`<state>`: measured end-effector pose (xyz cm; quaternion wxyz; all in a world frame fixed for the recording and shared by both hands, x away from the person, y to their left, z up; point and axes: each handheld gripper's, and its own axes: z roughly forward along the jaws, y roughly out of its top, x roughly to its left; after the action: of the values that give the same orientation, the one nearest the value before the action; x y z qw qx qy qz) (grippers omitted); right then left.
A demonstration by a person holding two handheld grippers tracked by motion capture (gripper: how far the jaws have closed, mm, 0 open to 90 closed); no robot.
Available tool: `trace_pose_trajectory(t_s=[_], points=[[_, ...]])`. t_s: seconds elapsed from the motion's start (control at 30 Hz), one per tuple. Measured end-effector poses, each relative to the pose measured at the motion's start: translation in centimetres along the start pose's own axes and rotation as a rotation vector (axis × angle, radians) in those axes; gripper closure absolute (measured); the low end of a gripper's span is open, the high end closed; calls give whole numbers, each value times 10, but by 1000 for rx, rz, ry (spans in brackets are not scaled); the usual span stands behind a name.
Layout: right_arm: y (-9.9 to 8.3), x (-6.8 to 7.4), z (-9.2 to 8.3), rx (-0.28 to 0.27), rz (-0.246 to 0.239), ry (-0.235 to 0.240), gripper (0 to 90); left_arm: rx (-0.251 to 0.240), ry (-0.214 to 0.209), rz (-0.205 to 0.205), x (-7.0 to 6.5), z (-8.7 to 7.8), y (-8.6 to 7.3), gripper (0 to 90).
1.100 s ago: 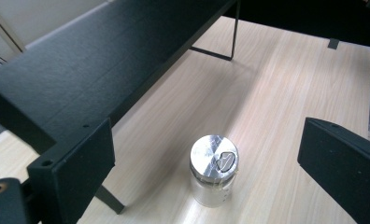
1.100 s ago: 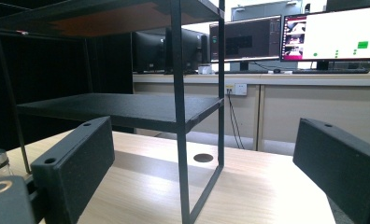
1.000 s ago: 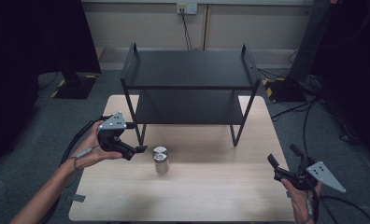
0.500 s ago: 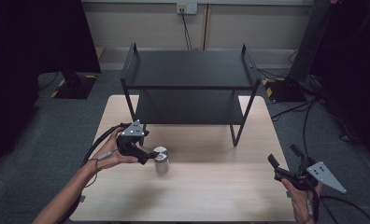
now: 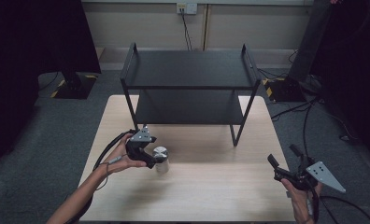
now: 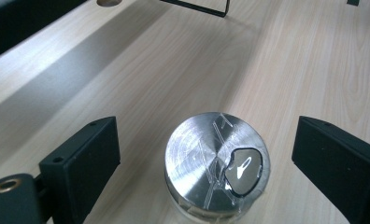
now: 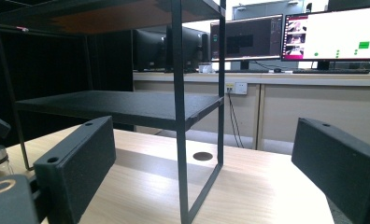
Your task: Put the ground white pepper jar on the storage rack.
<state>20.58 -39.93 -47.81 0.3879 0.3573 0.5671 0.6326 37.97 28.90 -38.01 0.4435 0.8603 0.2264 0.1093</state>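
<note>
Both jaws of left hand-held gripper [image 6: 206, 154] flank jar [image 6: 216, 163], untouching

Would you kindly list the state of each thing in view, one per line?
Jar: upright on the table, metal lid on, between the left jaws, not gripped.
Left gripper: open, jaws have just been closing around the jar.
Right gripper: open, holding nothing.
Shelf: standing, both tiers bare.
</note>
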Motion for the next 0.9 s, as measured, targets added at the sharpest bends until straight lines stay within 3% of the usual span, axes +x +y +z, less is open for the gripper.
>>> trace_pose_trajectory(t_s=[0.5, 0.67, 0.83, 0.9], points=[[-1, -1, 0, 0, 4, -2, 62, 11, -21, -15, 5, 20, -16, 129], [-1, -1, -1, -1, 3, -5, 62, 11, -31, -13, 8, 22, -19, 195], [-1, -1, -1, -1, 2, -5, 63, -23, -56, -36, 12, 24, -27, 318], [-1, -1, -1, -1, 2, -6, 63, -28, -62, -35, 13, 24, -29, 322]])
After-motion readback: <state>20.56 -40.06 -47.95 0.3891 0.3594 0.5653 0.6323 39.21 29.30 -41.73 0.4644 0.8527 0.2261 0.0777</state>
